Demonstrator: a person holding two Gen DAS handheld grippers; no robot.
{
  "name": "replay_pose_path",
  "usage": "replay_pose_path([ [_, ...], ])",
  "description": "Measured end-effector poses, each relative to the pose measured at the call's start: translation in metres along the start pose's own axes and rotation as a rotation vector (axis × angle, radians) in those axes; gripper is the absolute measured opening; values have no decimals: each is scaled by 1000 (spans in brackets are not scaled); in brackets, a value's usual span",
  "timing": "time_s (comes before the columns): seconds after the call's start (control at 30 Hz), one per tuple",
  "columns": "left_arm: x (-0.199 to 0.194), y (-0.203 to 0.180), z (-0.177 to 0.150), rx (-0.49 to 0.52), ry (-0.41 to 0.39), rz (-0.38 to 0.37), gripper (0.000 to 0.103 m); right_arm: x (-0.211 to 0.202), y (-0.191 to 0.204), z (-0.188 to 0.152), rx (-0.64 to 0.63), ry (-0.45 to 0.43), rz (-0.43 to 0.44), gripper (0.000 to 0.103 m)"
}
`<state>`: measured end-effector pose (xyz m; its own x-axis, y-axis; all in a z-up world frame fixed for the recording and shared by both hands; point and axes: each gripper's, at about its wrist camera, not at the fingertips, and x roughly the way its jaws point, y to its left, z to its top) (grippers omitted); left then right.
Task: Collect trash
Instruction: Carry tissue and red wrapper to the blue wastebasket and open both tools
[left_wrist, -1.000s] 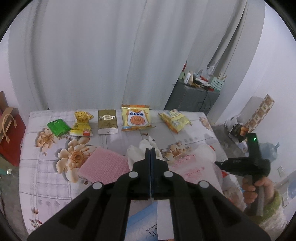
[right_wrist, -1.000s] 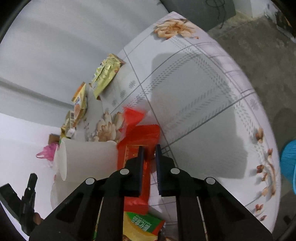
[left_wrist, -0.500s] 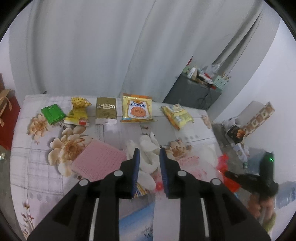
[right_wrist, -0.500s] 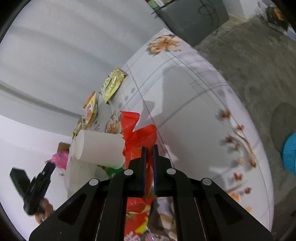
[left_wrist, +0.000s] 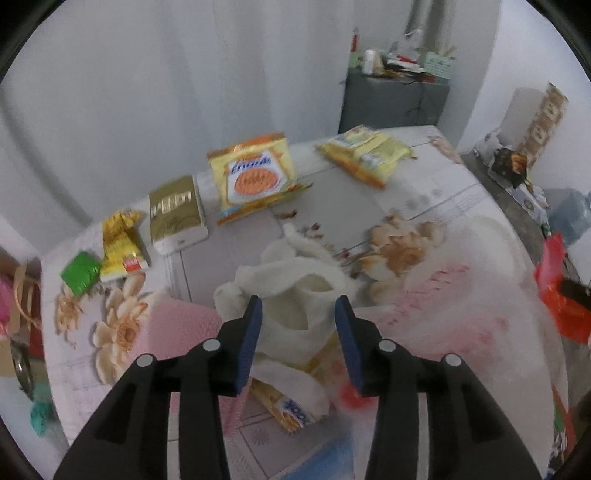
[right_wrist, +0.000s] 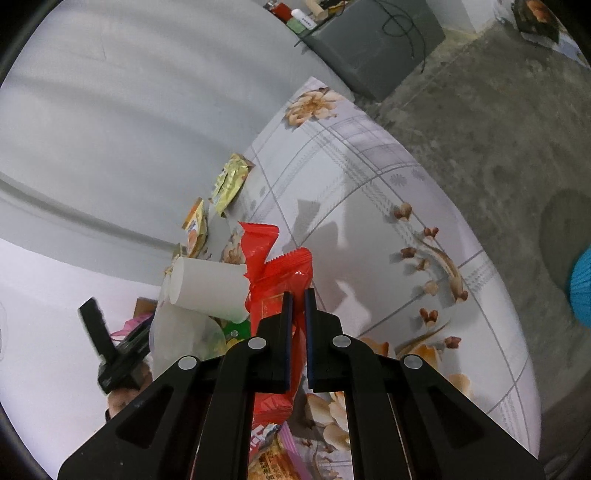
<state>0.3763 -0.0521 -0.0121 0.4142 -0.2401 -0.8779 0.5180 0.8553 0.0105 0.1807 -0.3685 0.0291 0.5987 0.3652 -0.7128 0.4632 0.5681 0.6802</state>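
One crinkled glossy red wrapper (right_wrist: 284, 273)

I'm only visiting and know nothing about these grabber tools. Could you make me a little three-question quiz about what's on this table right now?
1. True or false: the right gripper is clamped on a red wrapper.
2. What lies between the left gripper's opening jaws: A) green packet, B) crumpled white tissue, C) gold box?
3. Name the colour of the small packet at the far left of the row by the curtain.

Key: 1 true; 2 B, the crumpled white tissue, not yet pinched; 3 green.
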Motion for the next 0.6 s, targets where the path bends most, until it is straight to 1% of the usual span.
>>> replay_pose_path([
  [0.03, 4, 4, 1, -21, 10, -1, 37, 0, 0, -1, 2, -1, 3, 4],
  [0.07, 6, 7, 2, -27, 16, -2, 33, -4, -1, -2, 2, 0, 6, 4],
  [0.1, 9, 8, 2, -26, 22, -1, 27, -4, -1, -3, 2, 0, 7, 4],
  [0.13, 11, 8, 1, -24, 30, -1, 23, -4, -2, -4, 3, -1, 8, 4],
  [0.17, 12, 9, 1, -26, 40, -7, 13, -5, -2, -4, 3, -1, 9, 4],
  [0.2, 13, 10, 0, -30, 49, -12, 9, -5, -3, -5, 4, -1, 10, 4],
  [0.33, 9, 12, -5, -38, 41, -8, 4, -8, -3, -7, 3, -5, 13, 4],
  [0.43, -4, 13, -6, -49, 6, -11, 4, -12, 0, -9, -2, -13, 14, 4],
  [0.47, -10, 13, -5, -53, -9, -13, 4, -15, 1, -8, -5, -20, 19, 4],
  [0.6, -53, 19, 0, -72, -125, -33, 3, -26, 6, -8, -10, -44, 43, 4],
])
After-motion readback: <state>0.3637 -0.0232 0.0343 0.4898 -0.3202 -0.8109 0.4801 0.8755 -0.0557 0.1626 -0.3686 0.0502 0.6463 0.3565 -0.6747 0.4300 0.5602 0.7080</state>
